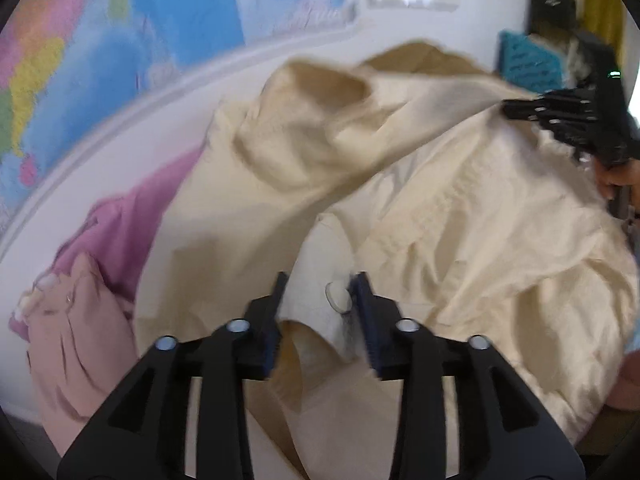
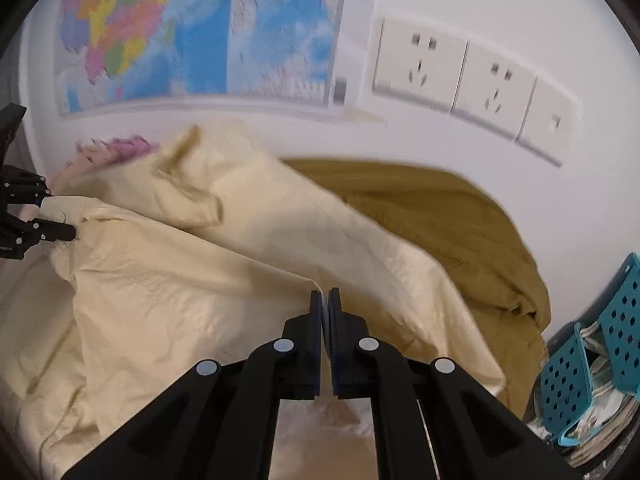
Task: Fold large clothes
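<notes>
Basically the cream garment (image 2: 208, 280) is spread in a loose heap over the work surface, overlapping an olive-brown garment (image 2: 440, 224) toward the wall with the sockets (image 2: 456, 76) and the map (image 2: 192, 36); pink clothes (image 1: 92, 280) sit bunched at the far left side, a teal basket (image 2: 588, 356) off to the right. The right gripper (image 2: 325, 300) has its pads pressed together on an edge of the cream fabric, a thin fold visible between them, and the cloth runs taut up to that pinch. My read: it's lifting that edge to carry it across for a fold, which is why the fabric peaks there. The left gripper (image 1: 320, 292) is spread wide, nothing clamped; a flap of pale fabric with a button (image 1: 338, 296) lies in the gap between the fingers, the button close to the right-hand pad. In the right wrist view the same left gripper also shows parted fingers right at the garment's far edge, so it looks staged to bite that edge, not gripping yet. Heavy motion blur in the cloth, so exact seams and which part of the garment each end is, I can't tell.
</notes>
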`<action>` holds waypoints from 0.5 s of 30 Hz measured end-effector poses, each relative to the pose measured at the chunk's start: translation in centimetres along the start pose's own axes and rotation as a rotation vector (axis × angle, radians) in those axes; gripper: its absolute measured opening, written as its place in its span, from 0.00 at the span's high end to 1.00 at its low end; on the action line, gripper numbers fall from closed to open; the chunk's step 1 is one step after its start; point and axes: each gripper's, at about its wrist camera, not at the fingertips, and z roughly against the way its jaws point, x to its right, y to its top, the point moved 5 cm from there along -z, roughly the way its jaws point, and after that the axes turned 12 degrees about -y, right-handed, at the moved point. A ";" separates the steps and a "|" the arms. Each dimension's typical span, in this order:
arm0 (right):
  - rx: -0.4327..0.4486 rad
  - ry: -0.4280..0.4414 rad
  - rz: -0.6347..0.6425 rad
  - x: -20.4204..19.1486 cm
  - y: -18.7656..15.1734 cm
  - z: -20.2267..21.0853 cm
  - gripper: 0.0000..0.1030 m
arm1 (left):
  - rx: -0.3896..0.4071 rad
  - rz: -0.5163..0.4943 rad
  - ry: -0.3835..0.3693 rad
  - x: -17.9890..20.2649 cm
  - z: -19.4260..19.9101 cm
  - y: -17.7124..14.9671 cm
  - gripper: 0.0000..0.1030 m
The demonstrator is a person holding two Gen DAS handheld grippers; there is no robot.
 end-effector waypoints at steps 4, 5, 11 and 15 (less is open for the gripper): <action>-0.100 -0.026 -0.009 -0.8 -1.5 -3.1 0.74 | -0.107 0.131 0.040 -2.2 -3.0 -0.9 0.42; -0.098 -0.021 -0.011 -1.2 -1.4 -3.2 0.68 | -0.105 0.147 0.037 -2.4 -2.9 -1.0 0.37; 0.020 0.038 -0.006 -2.4 0.5 2.4 0.46 | 0.026 0.149 0.029 -2.3 2.6 -1.3 0.27; 0.042 0.228 0.077 -7.8 1.5 4.6 0.46 | 0.100 0.151 0.039 -2.5 6.5 -2.6 0.26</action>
